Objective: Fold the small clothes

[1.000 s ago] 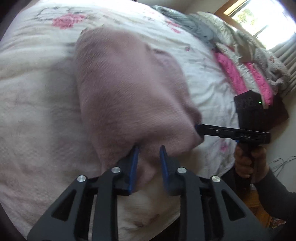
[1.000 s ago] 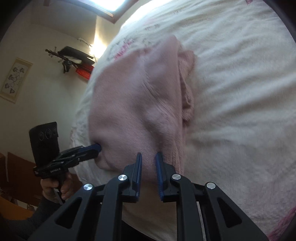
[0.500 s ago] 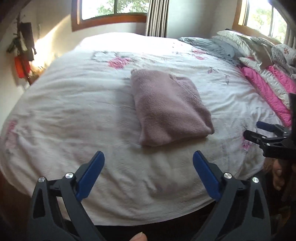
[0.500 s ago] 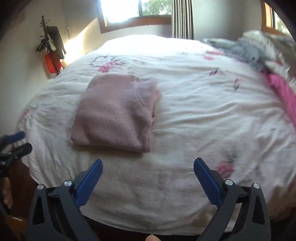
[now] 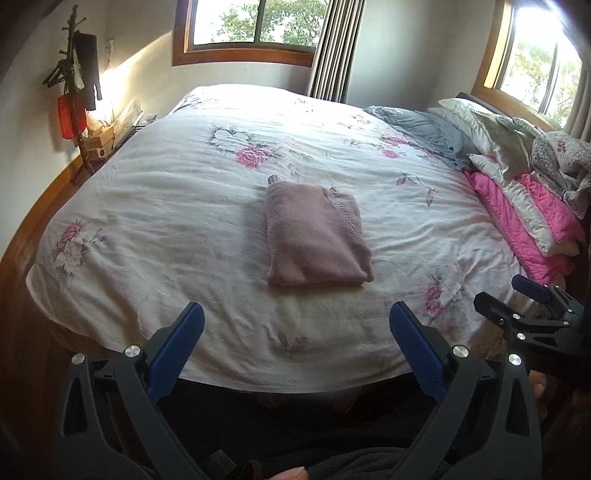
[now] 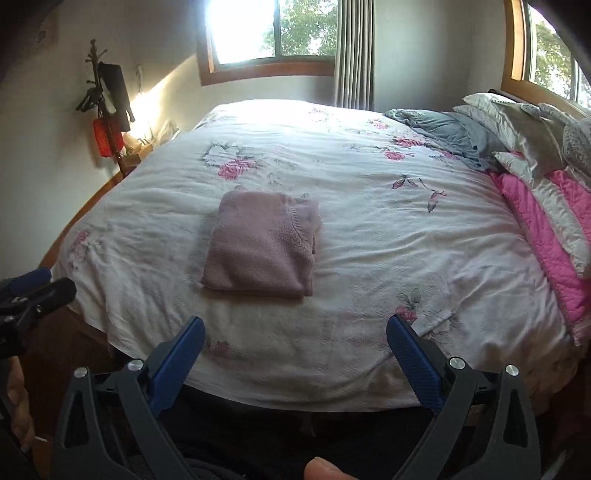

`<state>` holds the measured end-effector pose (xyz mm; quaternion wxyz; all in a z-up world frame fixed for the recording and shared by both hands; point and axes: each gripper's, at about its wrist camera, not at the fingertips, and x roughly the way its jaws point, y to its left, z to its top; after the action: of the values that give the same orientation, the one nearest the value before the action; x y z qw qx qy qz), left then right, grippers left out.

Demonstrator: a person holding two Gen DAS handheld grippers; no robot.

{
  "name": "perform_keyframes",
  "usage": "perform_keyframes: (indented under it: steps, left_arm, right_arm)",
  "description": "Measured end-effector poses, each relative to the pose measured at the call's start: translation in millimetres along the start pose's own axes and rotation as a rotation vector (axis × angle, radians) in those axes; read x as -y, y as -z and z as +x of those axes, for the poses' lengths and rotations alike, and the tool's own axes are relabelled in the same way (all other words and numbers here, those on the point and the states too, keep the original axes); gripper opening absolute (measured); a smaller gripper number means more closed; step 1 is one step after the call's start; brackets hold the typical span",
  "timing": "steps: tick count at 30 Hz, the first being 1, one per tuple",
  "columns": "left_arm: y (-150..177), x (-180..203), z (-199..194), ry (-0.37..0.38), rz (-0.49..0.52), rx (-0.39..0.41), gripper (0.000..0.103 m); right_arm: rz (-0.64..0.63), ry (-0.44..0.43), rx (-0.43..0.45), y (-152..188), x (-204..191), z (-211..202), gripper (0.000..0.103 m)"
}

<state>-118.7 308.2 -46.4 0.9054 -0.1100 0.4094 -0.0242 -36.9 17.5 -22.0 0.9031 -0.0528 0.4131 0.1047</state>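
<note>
Nearest the cameras, the left hand-held gripper [image 5: 295, 332] and the right hand-held gripper [image 6: 295, 343] both stand with their blue pads spread wide and nothing between them, held back off the near edge of the bed [image 5: 221, 354]. That is the change: a second ago each was pinched close on the near edge of the pink sweater [image 5: 317, 240], pressed right down against it, and half a second ago they had already let go and begun pulling back; now they sit further back still, with the whole bed in sight. Each shows at the border of the other's view, the right one low at the right edge of the left camera's picture, the left one low at the left edge of the right camera's. Beyond the pads the sweater lies alone in the middle of the flowered bedspread [image 6: 369, 258], a compact rectangle with stacked layers visible along its right side, touching neither tool. I judge the last fold finished and this garment done; the retreat looks like the end of the piece, not a pause within it. Further off, a heap of pillows and a pink quilt [image 5: 532, 221] lies along the right side of the bed, well apart from the sweater, and past that are the windows [image 5: 255, 26]. No other small garment waiting to be folded is plainly visible.
</note>
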Motion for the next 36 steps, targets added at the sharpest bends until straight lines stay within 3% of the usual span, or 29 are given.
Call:
perform_keyframes:
  steps: [11,36]
  left_arm:
    - [16.7,8.6,7.4,-0.015,0.016,-0.037,0.100]
    - [12.3,14.5,21.9,-0.006,0.021,-0.070,0.100]
  right_arm:
    - [0.029,0.009,0.010,11.4,-4.8,-9.8,0.099]
    - [-0.004,0.005,0.006,7.5,-11.4,-0.2,0.099]
